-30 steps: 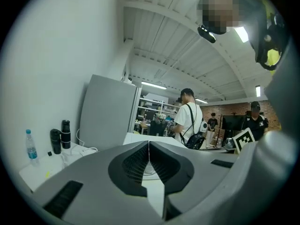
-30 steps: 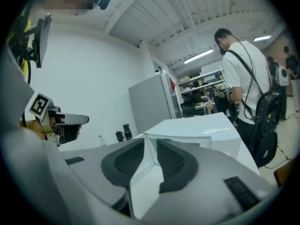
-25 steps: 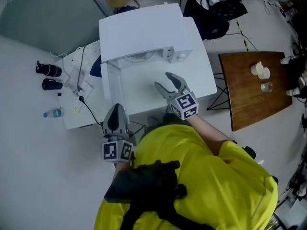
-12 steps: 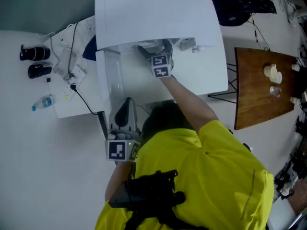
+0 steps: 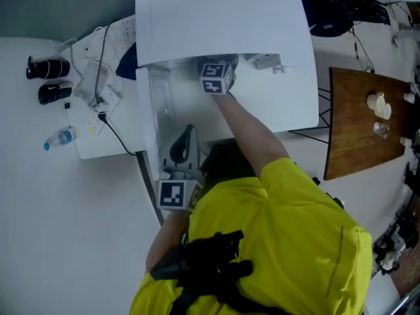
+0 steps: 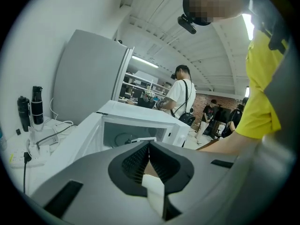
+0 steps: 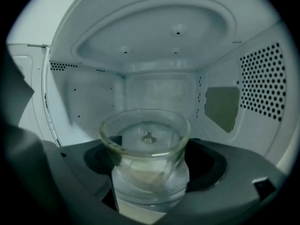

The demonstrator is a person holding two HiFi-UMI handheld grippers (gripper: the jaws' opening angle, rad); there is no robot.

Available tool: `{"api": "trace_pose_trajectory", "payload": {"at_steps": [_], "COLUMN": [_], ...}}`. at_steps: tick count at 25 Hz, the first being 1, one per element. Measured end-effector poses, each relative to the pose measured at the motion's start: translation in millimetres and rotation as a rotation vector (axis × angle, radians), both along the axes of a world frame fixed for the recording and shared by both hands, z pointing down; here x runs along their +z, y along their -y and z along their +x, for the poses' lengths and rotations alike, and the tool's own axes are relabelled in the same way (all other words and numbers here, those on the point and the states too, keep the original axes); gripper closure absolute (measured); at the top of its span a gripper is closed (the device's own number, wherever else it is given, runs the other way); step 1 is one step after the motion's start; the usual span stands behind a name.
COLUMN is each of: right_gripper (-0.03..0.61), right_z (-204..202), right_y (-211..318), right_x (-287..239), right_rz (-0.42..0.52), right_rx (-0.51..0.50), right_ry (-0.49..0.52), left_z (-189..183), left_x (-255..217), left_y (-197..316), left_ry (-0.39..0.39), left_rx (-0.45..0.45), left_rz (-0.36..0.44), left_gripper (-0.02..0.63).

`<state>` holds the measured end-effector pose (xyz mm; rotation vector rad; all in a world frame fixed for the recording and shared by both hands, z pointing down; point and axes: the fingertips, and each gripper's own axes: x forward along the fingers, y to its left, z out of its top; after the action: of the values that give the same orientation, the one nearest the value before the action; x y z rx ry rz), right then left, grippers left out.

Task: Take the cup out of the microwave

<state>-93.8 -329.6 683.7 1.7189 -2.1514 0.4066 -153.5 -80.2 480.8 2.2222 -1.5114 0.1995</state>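
Note:
A clear glass cup (image 7: 147, 139) stands on the turntable inside the white microwave (image 5: 223, 18). My right gripper (image 7: 150, 165) reaches into the cavity, one jaw on each side of the cup. The jaws are closing and I see no pad pressing on the glass. From the head view only its marker cube (image 5: 215, 77) shows at the oven mouth; the jaws and cup are hidden under the oven's top. My left gripper (image 5: 185, 148) hangs lower, in front of the open door (image 5: 156, 107), with its jaws shut and nothing held (image 6: 149, 146).
A brown wooden table (image 5: 364, 123) with small items stands to the right. Two black bottles (image 5: 47, 77), a water bottle (image 5: 59, 138) and cables (image 5: 98, 90) lie left of the microwave. The perforated cavity wall (image 7: 262, 88) is close on the right. People stand in the background.
My right gripper has gone from in front of the microwave into its cavity, around the cup. The left gripper has sunk a little in front of the door.

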Motion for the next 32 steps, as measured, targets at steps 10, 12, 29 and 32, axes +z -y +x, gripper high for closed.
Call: {"api": "trace_pose_trajectory", "payload": {"at_steps": [10,12,29,32], "right_gripper": [0.231,0.231,0.23,0.23], "right_z": [-7.4,-12.7,147.2,187.2], "right_y": [-15.2,-26.4,-181.4,-175.5], "right_x": [-22.8,-30.2,36.4,40.3], "right_rz": [0.055,0.073,-0.107,-0.108], "right_rx": [-0.12,-0.167,-0.109,-0.065], "right_ry": [0.007,0.006,-0.073,-0.07], "left_z": [-1.5,0.5,51.9,64.8], "left_x": [21.9,22.7,28.8,35.6], "left_y": [8.6,8.5,1.0,-0.9], "left_ry": [0.007,0.003,-0.039,-0.038], "left_rx": [-0.025,-0.023,0.046,0.063], "left_rz": [-0.048,-0.048,-0.06,-0.073], "left_gripper": [0.609,0.609,0.609,0.609]}}
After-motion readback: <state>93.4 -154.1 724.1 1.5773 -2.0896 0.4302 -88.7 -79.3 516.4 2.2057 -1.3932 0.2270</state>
